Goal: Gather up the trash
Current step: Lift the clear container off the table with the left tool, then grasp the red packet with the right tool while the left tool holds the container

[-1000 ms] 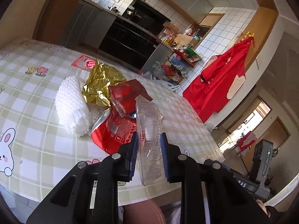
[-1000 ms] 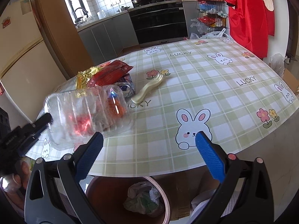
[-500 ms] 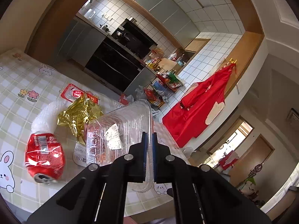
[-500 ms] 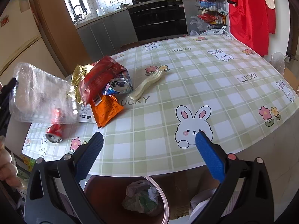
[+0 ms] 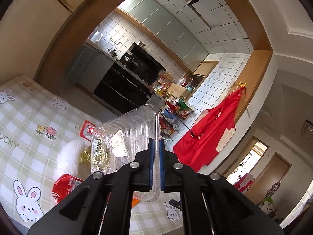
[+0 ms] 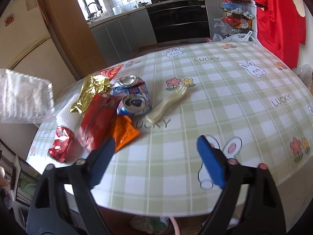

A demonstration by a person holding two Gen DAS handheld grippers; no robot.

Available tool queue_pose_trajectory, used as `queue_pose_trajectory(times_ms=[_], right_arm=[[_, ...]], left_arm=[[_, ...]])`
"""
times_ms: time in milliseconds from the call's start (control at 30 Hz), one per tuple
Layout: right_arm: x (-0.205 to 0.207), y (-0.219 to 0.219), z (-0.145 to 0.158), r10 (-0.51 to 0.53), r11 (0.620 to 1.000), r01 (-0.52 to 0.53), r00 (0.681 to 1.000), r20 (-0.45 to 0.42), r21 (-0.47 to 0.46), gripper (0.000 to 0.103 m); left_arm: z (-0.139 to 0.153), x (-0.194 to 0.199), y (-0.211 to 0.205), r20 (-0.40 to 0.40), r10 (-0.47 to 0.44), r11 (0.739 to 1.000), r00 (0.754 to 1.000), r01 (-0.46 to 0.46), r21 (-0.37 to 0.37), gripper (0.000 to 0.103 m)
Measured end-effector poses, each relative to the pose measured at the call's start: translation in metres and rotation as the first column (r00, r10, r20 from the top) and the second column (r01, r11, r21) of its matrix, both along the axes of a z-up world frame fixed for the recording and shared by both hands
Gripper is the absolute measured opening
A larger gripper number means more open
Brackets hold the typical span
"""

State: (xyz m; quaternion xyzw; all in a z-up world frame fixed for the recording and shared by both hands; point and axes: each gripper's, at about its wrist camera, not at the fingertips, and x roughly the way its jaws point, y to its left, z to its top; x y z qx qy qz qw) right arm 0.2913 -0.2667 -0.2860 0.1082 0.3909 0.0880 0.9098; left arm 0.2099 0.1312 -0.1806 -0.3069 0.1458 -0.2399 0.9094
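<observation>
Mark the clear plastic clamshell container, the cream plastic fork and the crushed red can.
clear plastic clamshell container [image 5: 125, 137], left wrist view, ribbed wall
cream plastic fork [image 6: 168, 105], right wrist view, handle
crushed red can [image 6: 60, 144], right wrist view, dented side

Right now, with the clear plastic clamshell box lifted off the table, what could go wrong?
The left gripper pinches only one thin edge of the clear plastic clamshell box, so it could flex and slip out. The open right gripper hangs low near the red snack wrapper and orange snack wrapper; a careless sweep might knock them off the checked table.
</observation>
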Motion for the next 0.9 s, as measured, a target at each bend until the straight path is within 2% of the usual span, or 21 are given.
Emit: queue_pose_trajectory(times_ms=[67,200,233,267,333,433,667,700,733,767,900], right_arm=[[0.015,0.004,-0.002,0.02,1.0,-0.02,0.999,-0.028,0.02,0.069],[0.03,0.031,-0.005,0.092,0.993,-0.087,0.994,-0.064,0.076,0.068],[0.032,0.04,-0.006,0.111,0.991,-0.106,0.992,-0.067,0.083,0.072],[0.033,0.053,-0.008,0.13,0.988,-0.123,0.989,-0.07,0.092,0.084],[0.036,0.075,-0.011,0.123,0.988,-0.115,0.99,-0.073,0.099,0.098],[0.049,0.112,-0.021,0.126,0.986,-0.112,0.986,-0.112,0.124,0.097],[0.082,0.164,-0.041,0.026,0.997,-0.013,0.984,-0.178,0.076,0.097],[0.086,0.169,-0.044,0.017,0.998,-0.007,0.982,-0.189,0.055,0.097],[0.089,0.173,-0.047,0.008,1.0,-0.004,0.979,-0.205,0.022,0.091],[0.09,0.175,-0.049,0.001,1.0,-0.002,0.976,-0.217,-0.002,0.077],[0.084,0.175,-0.042,0.022,1.0,-0.021,0.976,-0.218,0.006,0.07]], left_arm=[[0.0,-0.005,0.009,-0.001,0.024,1.0,1.0,-0.024,0.003,0.005],[-0.001,-0.015,0.027,-0.003,0.076,0.997,0.997,-0.076,0.014,0.005],[-0.002,-0.017,0.031,-0.007,0.091,0.996,0.996,-0.09,0.017,0.005],[-0.004,-0.019,0.036,-0.01,0.105,0.994,0.994,-0.104,0.021,0.005],[-0.008,-0.024,0.044,-0.019,0.132,0.991,0.991,-0.132,0.028,0.005],[-0.016,-0.028,0.054,-0.03,0.162,0.987,0.986,-0.161,0.027,0.005],[-0.027,-0.042,0.074,-0.048,0.217,0.976,0.975,-0.217,0.016,0.005],[-0.028,-0.044,0.077,-0.052,0.221,0.975,0.974,-0.221,0.01,0.005],[-0.03,-0.046,0.08,-0.055,0.224,0.974,0.973,-0.224,0.006,0.005],[-0.033,-0.047,0.083,-0.057,0.229,0.974,0.972,-0.228,0.008,0.005],[-0.033,-0.054,0.087,-0.057,0.241,0.971,0.969,-0.24,0.017,0.005]])
